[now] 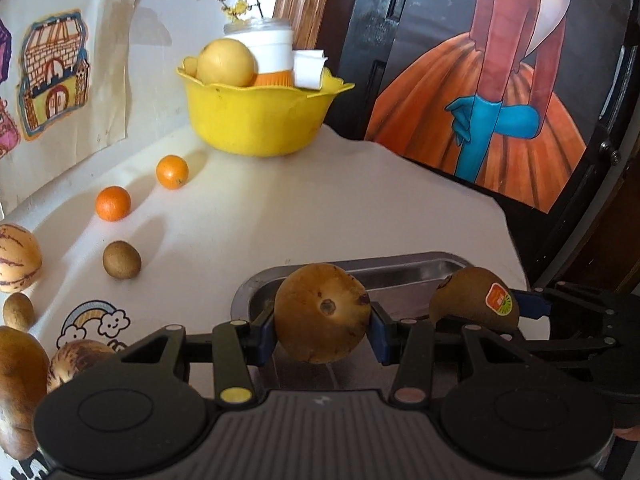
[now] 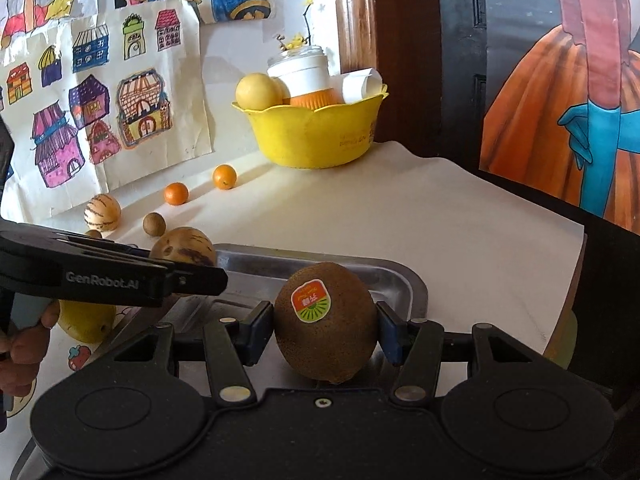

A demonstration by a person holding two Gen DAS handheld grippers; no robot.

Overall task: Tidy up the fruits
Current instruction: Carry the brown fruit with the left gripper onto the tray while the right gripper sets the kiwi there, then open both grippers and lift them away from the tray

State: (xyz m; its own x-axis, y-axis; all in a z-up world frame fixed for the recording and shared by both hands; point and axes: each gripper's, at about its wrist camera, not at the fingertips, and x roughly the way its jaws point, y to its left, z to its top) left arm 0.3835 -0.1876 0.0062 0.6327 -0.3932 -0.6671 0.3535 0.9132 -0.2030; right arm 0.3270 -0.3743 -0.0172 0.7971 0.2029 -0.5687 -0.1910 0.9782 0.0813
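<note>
Both grippers are loaded: the left gripper (image 1: pixel 322 326) is clamped on a round brown fruit (image 1: pixel 321 312), stem scar facing the camera, and the right gripper (image 2: pixel 326 330) pinches a stickered kiwi (image 2: pixel 326 326) across its narrow waist, long axis roughly upright. Each fruit hangs over the near part of the metal tray (image 2: pixel 396 280), and the bare tray floor lies straight ahead of and under both, so I judge the coming move to be a short drop, not a reach. The two claws sit side by side, the kiwi just right of the brown fruit in the left view; letting go one at a time looks safer. The tray's raised rim should stop rolling. Beyond it the white cloth (image 1: pixel 320 200) is open up to the yellow bowl (image 1: pixel 260 120). To the left lie two small oranges (image 1: pixel 113 203), a small brown fruit (image 1: pixel 121 259) and a striped melon (image 1: pixel 18 258), well apart from the tray, nearer the left hand
</note>
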